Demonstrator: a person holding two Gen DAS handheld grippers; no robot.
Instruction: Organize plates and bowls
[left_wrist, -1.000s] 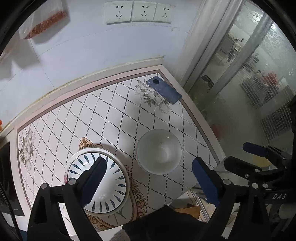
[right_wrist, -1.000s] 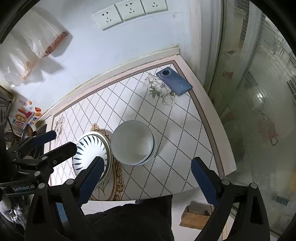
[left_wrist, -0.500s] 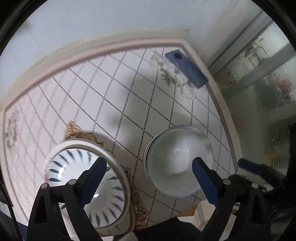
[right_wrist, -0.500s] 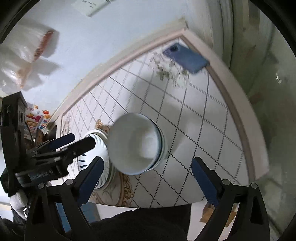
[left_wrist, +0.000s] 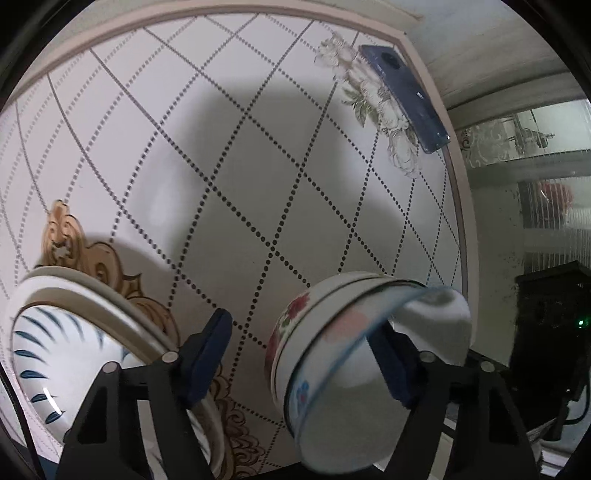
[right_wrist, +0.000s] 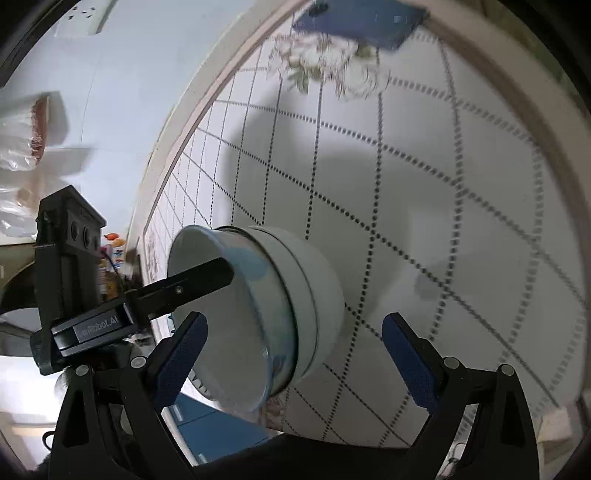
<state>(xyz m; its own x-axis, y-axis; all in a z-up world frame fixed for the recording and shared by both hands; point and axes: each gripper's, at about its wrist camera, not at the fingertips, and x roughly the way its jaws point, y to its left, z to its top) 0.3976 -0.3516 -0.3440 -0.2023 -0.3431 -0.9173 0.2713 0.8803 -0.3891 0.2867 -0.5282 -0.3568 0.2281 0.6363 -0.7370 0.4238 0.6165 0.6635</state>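
A stack of nested white bowls (left_wrist: 314, 332) with red flowers on the sides and a blue-rimmed top bowl stands on the tiled counter (left_wrist: 229, 155). My left gripper (left_wrist: 301, 360) straddles the near wall of the stack. Its right finger (left_wrist: 395, 365) is inside the top bowl and its left finger (left_wrist: 207, 354) is outside, a gap away from the wall. The jaws are closing. In the right wrist view that inner finger (right_wrist: 199, 280) reaches into the bowls (right_wrist: 295, 295). My right gripper (right_wrist: 295, 360) is open just in front of the stack. Blue-leaf plates (left_wrist: 55, 350) sit to the left.
A blue phone (left_wrist: 406, 99) lies at the counter's far right corner, beside the raised border (left_wrist: 458, 192). Past that edge are a frosted glass door and a dark box (left_wrist: 546, 321). Plastic bags (right_wrist: 22, 144) hang on the wall at the left.
Both grippers have dropped down close to the bowls and tipped further downward. The left jaws have narrowed, and one left finger now sits inside the top bowl.
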